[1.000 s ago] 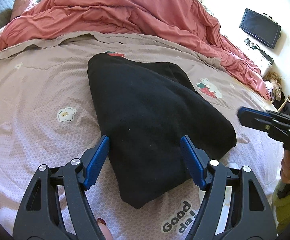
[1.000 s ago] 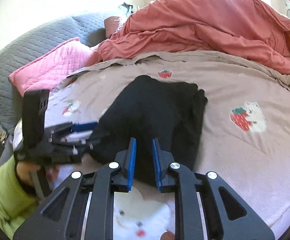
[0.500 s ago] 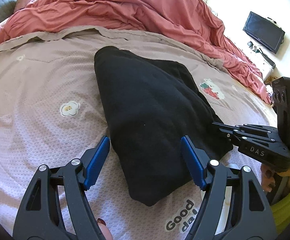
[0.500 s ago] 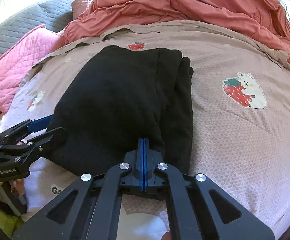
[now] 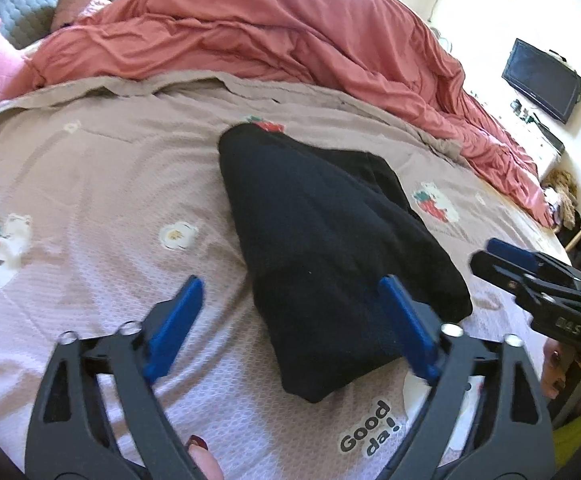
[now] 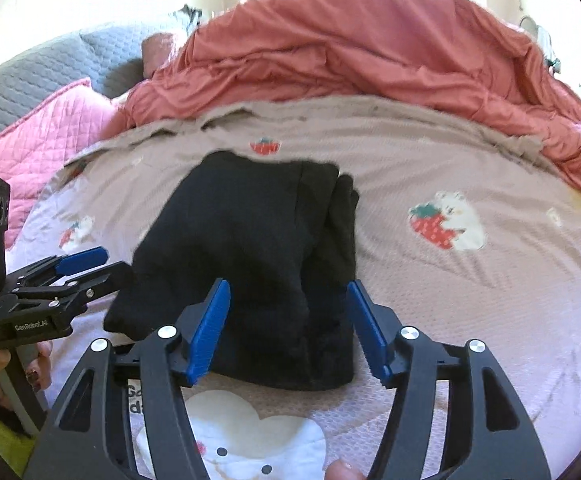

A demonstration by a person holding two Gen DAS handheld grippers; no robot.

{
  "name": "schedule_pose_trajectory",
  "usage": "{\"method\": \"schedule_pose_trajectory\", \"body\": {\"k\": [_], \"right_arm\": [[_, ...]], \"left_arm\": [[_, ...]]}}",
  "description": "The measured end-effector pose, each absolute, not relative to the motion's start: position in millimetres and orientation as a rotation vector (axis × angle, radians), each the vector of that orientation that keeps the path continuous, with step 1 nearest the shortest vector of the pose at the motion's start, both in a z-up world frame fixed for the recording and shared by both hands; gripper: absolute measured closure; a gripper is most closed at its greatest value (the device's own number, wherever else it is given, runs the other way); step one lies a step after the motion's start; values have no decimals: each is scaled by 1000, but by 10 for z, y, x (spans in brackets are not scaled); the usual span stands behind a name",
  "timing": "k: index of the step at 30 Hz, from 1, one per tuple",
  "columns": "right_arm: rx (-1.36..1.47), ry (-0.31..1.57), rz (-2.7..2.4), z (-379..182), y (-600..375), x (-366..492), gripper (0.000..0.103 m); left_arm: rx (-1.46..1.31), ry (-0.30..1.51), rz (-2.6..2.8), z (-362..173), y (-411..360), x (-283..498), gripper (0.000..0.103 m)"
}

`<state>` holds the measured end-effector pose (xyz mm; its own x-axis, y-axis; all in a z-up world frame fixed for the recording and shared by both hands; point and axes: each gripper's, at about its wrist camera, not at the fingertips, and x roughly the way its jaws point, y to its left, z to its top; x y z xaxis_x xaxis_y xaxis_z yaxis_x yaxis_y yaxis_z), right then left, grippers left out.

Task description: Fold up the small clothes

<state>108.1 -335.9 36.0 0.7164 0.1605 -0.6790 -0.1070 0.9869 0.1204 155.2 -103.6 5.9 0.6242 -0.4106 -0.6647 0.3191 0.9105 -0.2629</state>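
A folded black garment (image 5: 330, 248) lies flat on the mauve printed bedspread (image 5: 98, 184). It also shows in the right wrist view (image 6: 258, 256). My left gripper (image 5: 290, 328) is open and empty, just above the garment's near left edge. My right gripper (image 6: 288, 326) is open and empty over the garment's near edge. The right gripper shows at the right of the left wrist view (image 5: 530, 276). The left gripper shows at the left of the right wrist view (image 6: 78, 268).
A rumpled coral duvet (image 5: 274, 36) is heaped across the far side of the bed. A pink quilted pillow (image 6: 38, 136) and a grey headboard (image 6: 30, 76) lie at the left. A black monitor (image 5: 540, 78) hangs on the right wall.
My right gripper was shut at the garment's near edge half a second ago; it has opened and drawn back. My left gripper has stayed open and shifted a little left.
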Motion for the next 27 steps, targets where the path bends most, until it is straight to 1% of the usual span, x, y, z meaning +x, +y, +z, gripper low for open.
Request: {"method": "schedule_pose_trajectory", "body": {"k": [1,2,3,5,10,15,27], "right_arm": [[72,743,139,396,-3363,1048,20],[70,723,131,428,-3370,1007,19],[66,700,125,476,-3367,951,15],[60,676,112,535,-3359,881,7],[54,637,98,606,-3329,693,6],[42,631,82,558,-3292,491,5],[97,733,66,267,-3201,302,5]], "left_arm": [[-121,785,-412,89,-1027,1522,17],[-118,778,-407,116,-1018,1494,15],[-113,767,-403,150,-1008,1448,9],[-100,746,-389,203,-984,1340,9],[-94,726,-356,261,-900,1114,9],[-97,745,-328,210,-825,899,9],[-111,828,-308,12,-754,698,9]]}}
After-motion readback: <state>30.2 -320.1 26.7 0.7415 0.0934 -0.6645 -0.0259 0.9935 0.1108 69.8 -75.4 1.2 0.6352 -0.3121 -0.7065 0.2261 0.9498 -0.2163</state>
